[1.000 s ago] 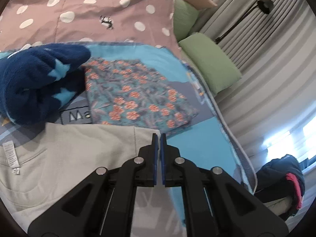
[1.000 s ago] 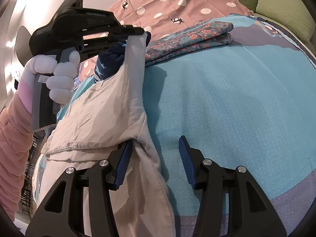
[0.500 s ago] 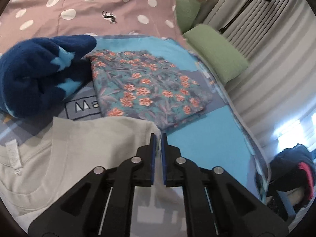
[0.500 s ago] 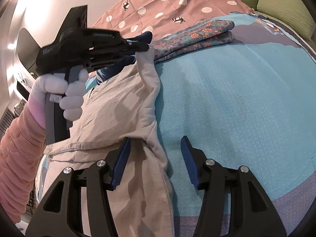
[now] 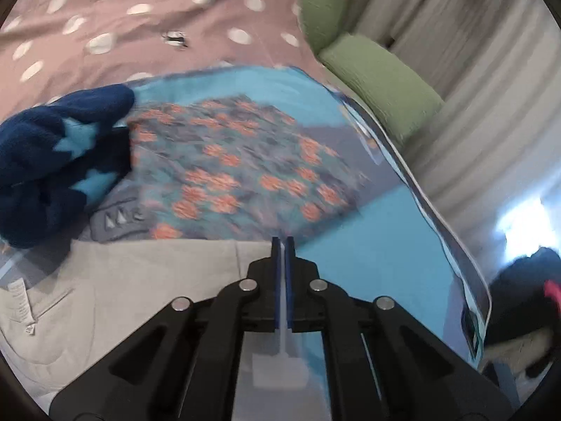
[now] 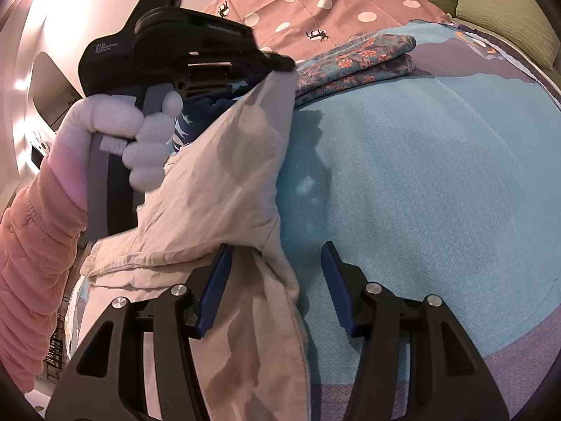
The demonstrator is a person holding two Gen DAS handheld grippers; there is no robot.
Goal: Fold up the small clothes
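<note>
— One piece looks finished so far: the floral garment [image 5: 245, 172] lies folded flat on the bed [image 6: 420, 182], up near the spotted pillowcase [image 5: 105, 17]. Left of it, the navy star fleece [image 5: 52, 161] sits in a heap, not folded.

— And the beige one?

— The beige garment [image 6: 228, 182] is mid-fold, I'd say. The left claw [image 5: 280, 245] is pinched together on its corner, holding that corner up off the bed. The rest trails down toward the right claw [image 6: 277, 280], whose jaws stand apart, cloth lying between them but not gripped.

— So what's left?

— Laying that corner over and flattening it, then probably the fleece.
</note>
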